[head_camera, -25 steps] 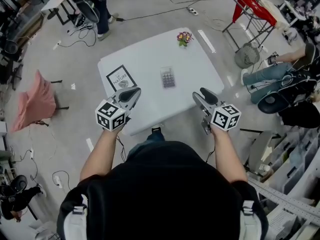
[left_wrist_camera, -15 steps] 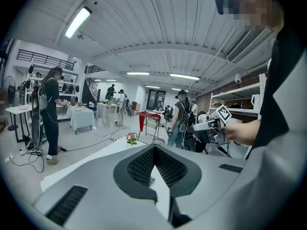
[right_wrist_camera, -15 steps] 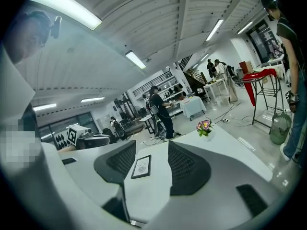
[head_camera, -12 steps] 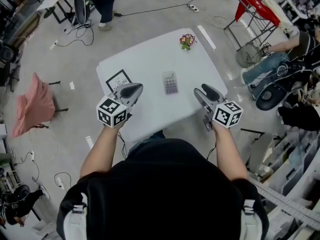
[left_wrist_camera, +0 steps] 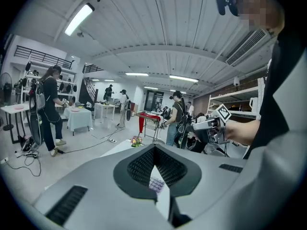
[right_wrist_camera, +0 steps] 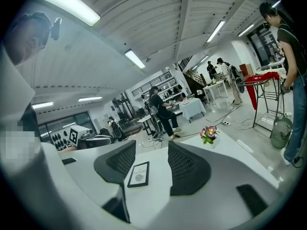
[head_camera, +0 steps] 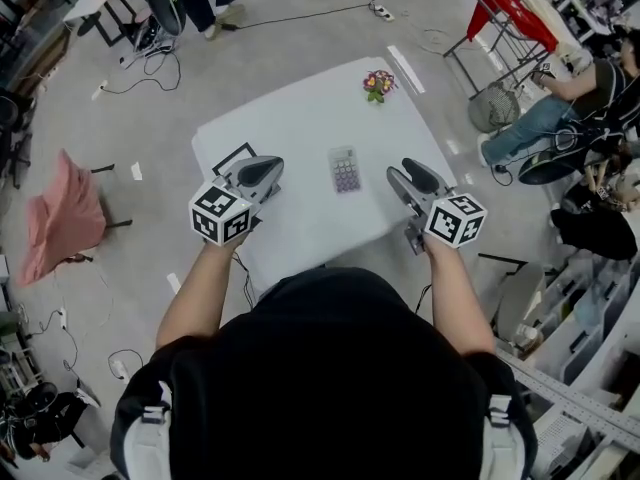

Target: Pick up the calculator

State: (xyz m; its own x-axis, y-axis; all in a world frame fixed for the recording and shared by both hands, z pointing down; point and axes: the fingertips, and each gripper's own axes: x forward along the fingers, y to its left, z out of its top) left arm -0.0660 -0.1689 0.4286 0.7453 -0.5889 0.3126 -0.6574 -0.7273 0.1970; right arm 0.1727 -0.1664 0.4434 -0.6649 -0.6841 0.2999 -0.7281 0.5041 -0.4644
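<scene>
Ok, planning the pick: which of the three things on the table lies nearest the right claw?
The calculator, lying flat just left of the right claw. The framed print sits by the left claw; the flowers stand at the table's far edge.

The person wears a black short-sleeved top (head_camera: 330,368), with pale grey shoulder straps (head_camera: 150,433) carrying small buckles. The left gripper (head_camera: 262,171) and the right gripper (head_camera: 410,178) are smooth light-grey plastic shells, rounded and tapering, with dark ribbed pads (right_wrist_camera: 117,163) lining the jaws. Each bears a white cube (head_camera: 220,215) printed with black square markers.
</scene>
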